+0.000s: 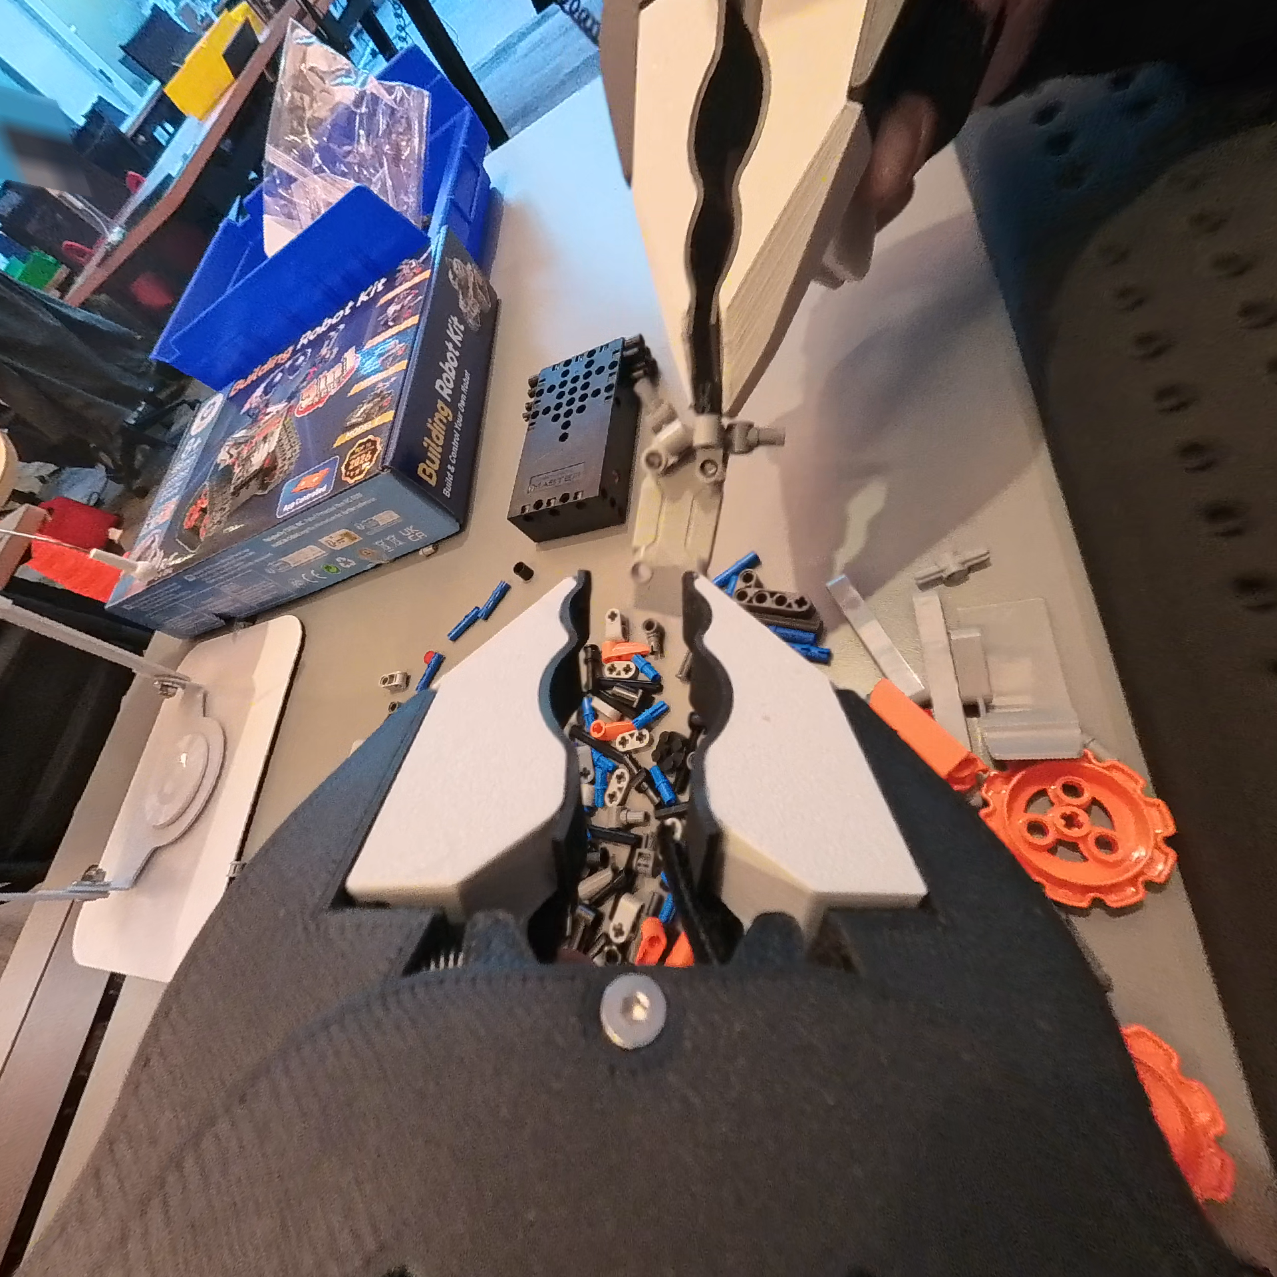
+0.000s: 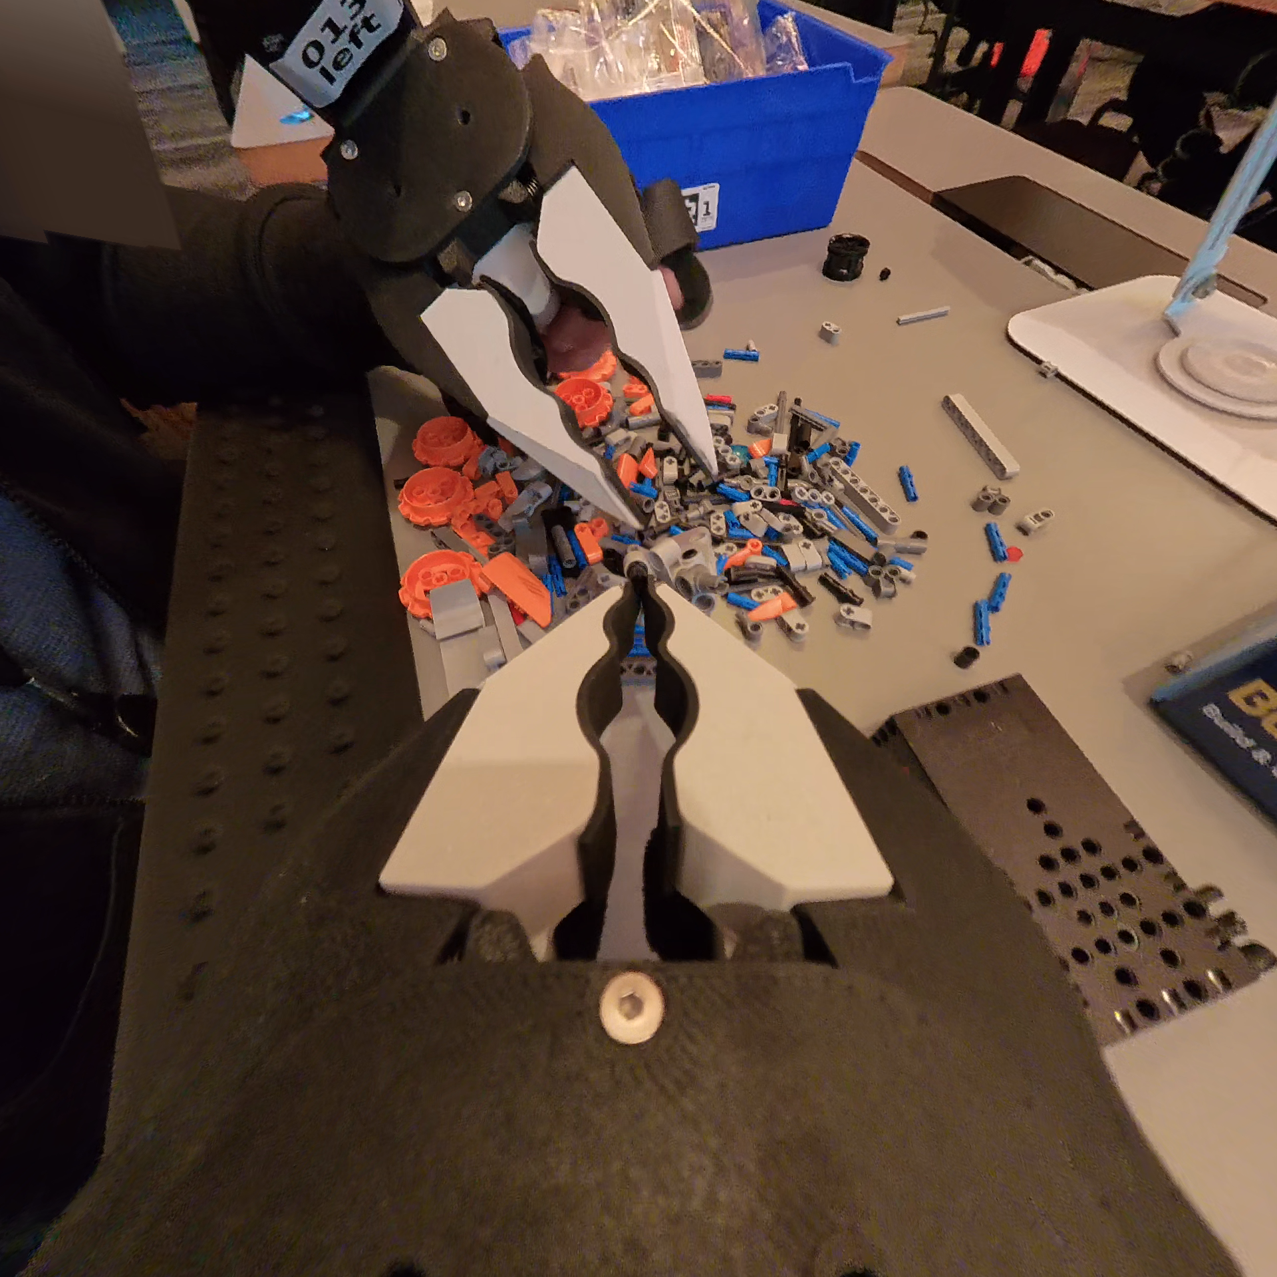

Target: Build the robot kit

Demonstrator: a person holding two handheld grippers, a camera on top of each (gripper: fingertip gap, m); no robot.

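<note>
A pile of small building parts (image 2: 760, 511), grey, black, blue and orange, lies on the beige table (image 2: 1105, 566). My left gripper (image 1: 636, 580) is open, with its tips down in the pile (image 1: 622, 746); it also shows in the right wrist view (image 2: 680, 497). My right gripper (image 2: 639, 587) is shut on a small grey connector piece (image 2: 680, 553) and holds it at the near edge of the pile, close to the left gripper's tips. In the left wrist view the right gripper (image 1: 708, 414) comes in from above, holding the grey connector piece (image 1: 705, 442).
A black perforated block (image 1: 580, 442) and a printed kit box (image 1: 311, 449) lie beside the pile, with a blue bin (image 2: 746, 138) of plastic bags behind. Orange gears (image 1: 1078, 829) and grey panels (image 1: 1002, 677) lie at the table edge. A white stand base (image 2: 1140, 359) is at the far right. Spacing between my two grippers at the tips: around 5 cm. Both grippers' tips are roughly 15 cm from the black perforated block (image 1: 580, 442). It turns up in the right wrist view (image 2: 996, 801) as well.
</note>
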